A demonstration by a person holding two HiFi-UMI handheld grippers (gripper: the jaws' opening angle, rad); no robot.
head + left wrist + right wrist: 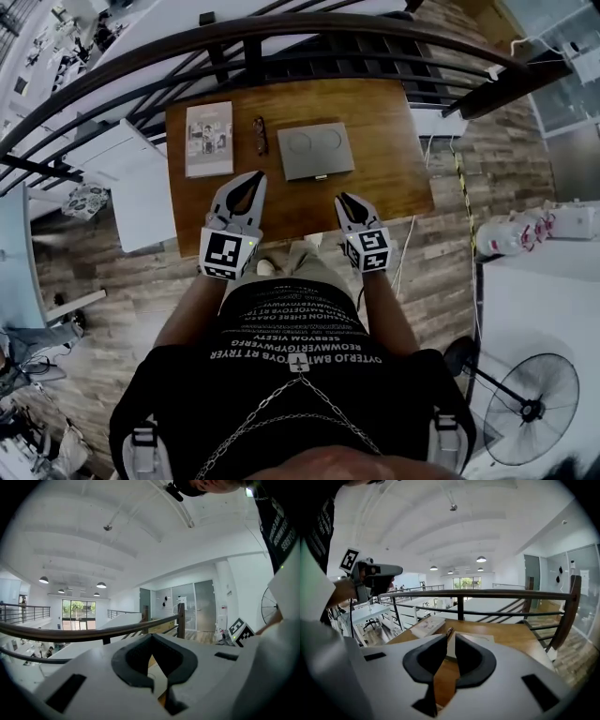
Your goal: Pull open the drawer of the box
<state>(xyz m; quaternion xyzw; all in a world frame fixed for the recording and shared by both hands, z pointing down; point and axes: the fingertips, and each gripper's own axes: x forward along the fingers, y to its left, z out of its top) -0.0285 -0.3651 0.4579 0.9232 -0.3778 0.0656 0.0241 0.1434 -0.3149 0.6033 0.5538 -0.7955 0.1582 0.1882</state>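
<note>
A flat grey box (316, 150) with two round marks on its lid lies at the middle of the wooden table (394, 131). Its drawer front, with a small handle (320, 177), faces me and looks closed. Both grippers hover over the table's near edge, short of the box. My left gripper (253, 178) is at the box's front left; its tips (151, 637) touch, with nothing held. My right gripper (343, 199) is at the front right. Its jaws (451, 637) stand a narrow slit apart and empty, pointing at the box (476, 640).
A book (209, 138) lies at the table's left, with folded glasses (260, 134) between it and the box. A dark curved railing (281, 33) runs right behind the table. A floor fan (530, 408) stands at the lower right. Wooden floor surrounds the table.
</note>
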